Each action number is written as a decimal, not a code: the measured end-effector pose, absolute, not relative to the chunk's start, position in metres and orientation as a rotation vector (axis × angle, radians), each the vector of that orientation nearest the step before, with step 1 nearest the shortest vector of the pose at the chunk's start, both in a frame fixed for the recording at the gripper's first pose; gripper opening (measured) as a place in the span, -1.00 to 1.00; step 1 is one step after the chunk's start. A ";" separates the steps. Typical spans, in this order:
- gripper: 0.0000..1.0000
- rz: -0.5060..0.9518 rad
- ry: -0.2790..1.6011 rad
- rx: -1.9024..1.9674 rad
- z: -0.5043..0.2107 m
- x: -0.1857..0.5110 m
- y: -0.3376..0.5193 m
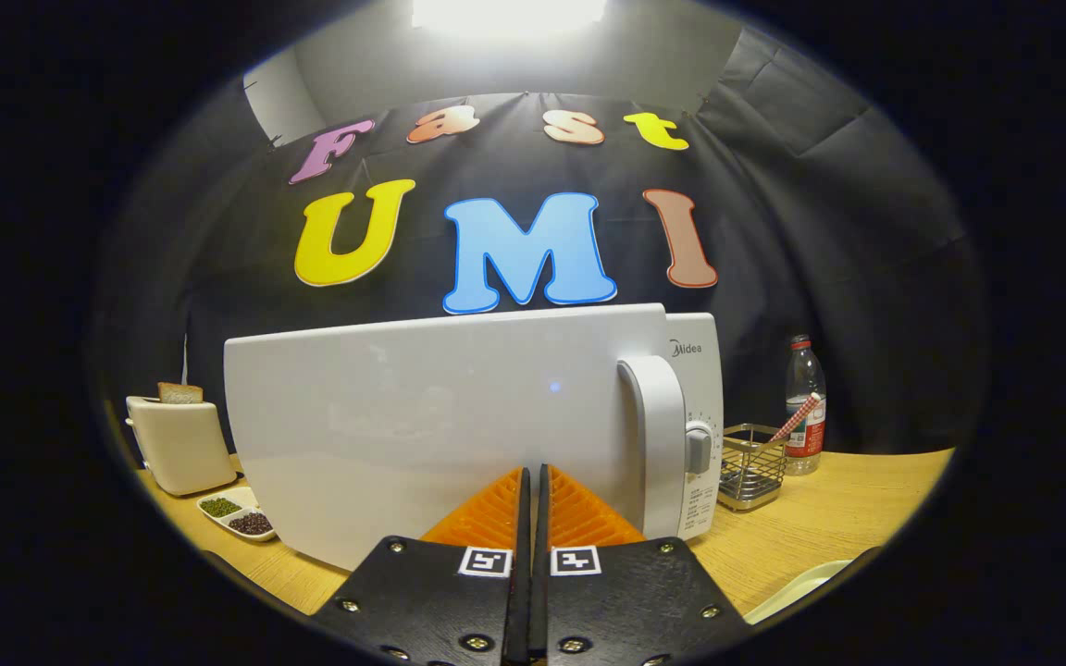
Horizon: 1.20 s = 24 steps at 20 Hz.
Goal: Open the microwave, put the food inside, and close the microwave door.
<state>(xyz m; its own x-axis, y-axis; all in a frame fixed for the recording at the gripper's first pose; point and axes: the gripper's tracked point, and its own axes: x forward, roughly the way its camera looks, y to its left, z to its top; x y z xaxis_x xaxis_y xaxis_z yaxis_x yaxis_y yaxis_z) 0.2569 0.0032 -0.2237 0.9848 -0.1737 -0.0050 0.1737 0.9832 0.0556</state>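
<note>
Your gripper (530,481) has its fingers pressed together with nothing between them, tips aimed at the lower front of the microwave (459,425), which stands straight ahead and very near; whether the tips touch the door (403,416) you cannot tell from here. The door looks shut, flat across the front. What matters for your next move is the handle (655,444): it lies ahead and to the right of your fingers, a tall bar with its long axis upright, just left of the control panel with its knob (699,449). To open the door you will likely have to shift right, spread the fingers and take that bar across its width, or hook behind it, then pull toward yourself. As for containers: well off to the left, beside a toaster (179,444) with a slice of bread (179,393) standing in it, a small divided dish (239,516) holds green beans in one compartment and dark ones in the other. To the right, beyond the microwave, a wire basket (751,467) sits just beside a bottle (804,407). A pale plate rim (797,587) shows low to your right, contents hidden.
</note>
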 end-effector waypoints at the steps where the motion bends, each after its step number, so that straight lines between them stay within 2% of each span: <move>1: -0.98 -0.178 0.015 0.055 -0.227 0.259 0.003; 14: -0.92 -0.133 0.043 -0.035 -0.232 0.288 0.021; 20: -0.92 -0.105 0.084 -0.055 -0.232 0.281 0.023; 24: -0.92 -0.056 0.109 -0.096 -0.224 0.251 0.030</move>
<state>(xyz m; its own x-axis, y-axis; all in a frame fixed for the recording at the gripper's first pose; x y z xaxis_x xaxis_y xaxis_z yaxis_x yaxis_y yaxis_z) 0.2508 0.0295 -0.2235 0.9925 -0.0612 -0.1056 0.0508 0.9938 -0.0989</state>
